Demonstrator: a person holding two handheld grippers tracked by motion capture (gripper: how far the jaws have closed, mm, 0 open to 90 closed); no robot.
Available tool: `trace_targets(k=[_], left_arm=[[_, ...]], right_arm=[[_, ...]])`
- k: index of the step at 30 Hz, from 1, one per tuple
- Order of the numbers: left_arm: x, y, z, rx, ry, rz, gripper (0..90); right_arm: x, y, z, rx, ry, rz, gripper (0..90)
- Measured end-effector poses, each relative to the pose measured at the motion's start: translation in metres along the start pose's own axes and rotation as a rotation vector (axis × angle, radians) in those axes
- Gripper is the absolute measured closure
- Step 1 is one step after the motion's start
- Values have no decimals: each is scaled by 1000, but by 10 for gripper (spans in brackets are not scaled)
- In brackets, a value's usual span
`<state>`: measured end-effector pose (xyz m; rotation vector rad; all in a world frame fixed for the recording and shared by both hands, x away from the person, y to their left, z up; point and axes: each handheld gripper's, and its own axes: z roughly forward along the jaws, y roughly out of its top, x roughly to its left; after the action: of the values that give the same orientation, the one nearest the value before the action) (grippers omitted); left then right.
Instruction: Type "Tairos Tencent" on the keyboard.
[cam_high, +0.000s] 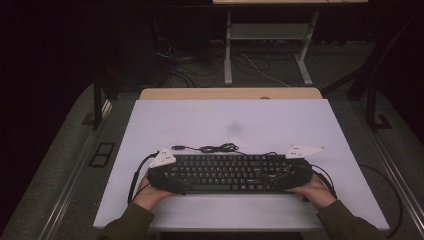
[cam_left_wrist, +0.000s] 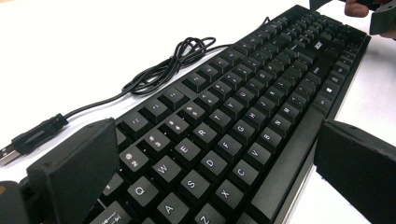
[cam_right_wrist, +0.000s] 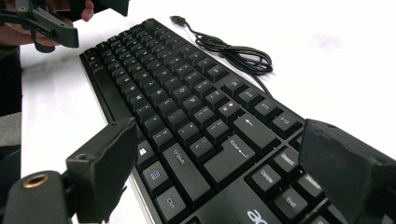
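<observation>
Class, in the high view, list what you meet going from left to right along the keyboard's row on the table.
Left claw → keyboard → right claw.

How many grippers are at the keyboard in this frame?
2. The left gripper straddles the keyboard's left end, jaws spread across its depth. The right gripper straddles the right end the same way. The keyboard's cable lies loose on the table behind it.
</observation>
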<state>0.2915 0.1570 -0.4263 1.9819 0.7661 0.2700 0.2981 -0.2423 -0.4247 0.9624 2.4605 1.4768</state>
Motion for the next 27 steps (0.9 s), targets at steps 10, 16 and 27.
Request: trace_targets(k=[10,16,27], left_arm=[[-1,6,5,-7,1,1,0],[0,10,10,-7,-1,3,0],[0,17,19,-12,-15,-9,0]], right_arm=[[3,4,8,3,16,-2,116],[4,8,15,5,29,3,116],[6,15,26,11,41,-3,116]])
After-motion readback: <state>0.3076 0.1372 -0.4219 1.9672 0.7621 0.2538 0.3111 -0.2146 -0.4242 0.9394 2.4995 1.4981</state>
